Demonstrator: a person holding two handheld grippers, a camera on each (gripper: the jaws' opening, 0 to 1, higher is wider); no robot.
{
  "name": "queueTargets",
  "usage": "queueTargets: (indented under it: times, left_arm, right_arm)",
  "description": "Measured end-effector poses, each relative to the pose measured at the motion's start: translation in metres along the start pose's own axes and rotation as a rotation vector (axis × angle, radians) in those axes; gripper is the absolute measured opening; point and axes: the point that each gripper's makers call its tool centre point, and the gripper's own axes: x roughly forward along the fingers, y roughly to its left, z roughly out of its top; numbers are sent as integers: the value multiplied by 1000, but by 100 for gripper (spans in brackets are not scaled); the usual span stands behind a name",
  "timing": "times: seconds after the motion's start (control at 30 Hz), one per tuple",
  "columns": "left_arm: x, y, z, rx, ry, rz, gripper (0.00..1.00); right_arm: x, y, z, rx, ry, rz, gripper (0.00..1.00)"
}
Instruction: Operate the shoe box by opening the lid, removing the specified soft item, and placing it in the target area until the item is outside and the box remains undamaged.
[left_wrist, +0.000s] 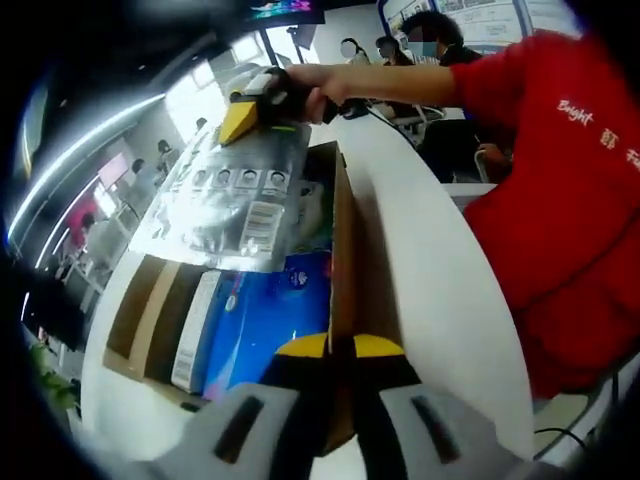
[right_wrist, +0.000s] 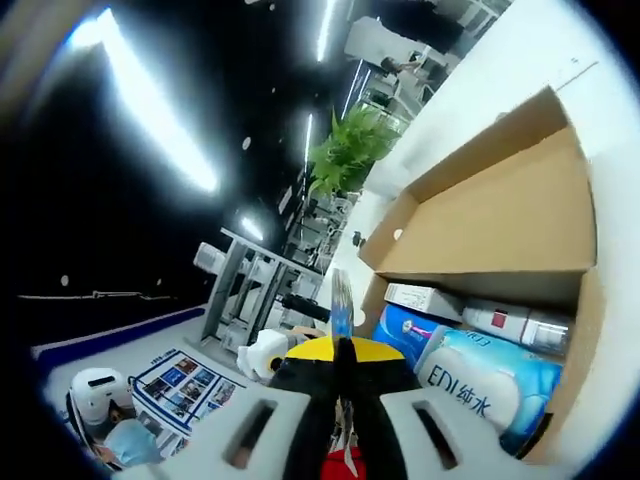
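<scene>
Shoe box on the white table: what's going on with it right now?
The shoe box is open. The left gripper is shut on its cardboard wall, steadying it. The right gripper, in a person's hand, is shut on a silvery plastic pack and holds it above the box, over the blue packs inside.

Brown cardboard shoe box (left_wrist: 345, 250), silver printed pouch (left_wrist: 235, 205), blue packs (left_wrist: 270, 320), yellow-tipped tongs (left_wrist: 340, 345), red sleeve (left_wrist: 560, 150)
</scene>
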Motion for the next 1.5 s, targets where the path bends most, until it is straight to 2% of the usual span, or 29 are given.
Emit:
queueTargets:
  times: [0.53,0.83,1.03,1.5]
  left_arm:
    - [-1,1,-1,1,-3,2,6]
    - [-1,1,-1,0,-3,4,6]
    - [-1,1,-2,-3,-1,0,6]
    - [-1,1,-1,-4,0,-1,6]
  right_arm:
    - [-44,-1,11,45,-62,39,1]
    - [-62,-7,6,37,-42,53,1]
    - [-70,-10,9,38,-61,44,1]
    - [-106,-19,10,62,-113,63,1]
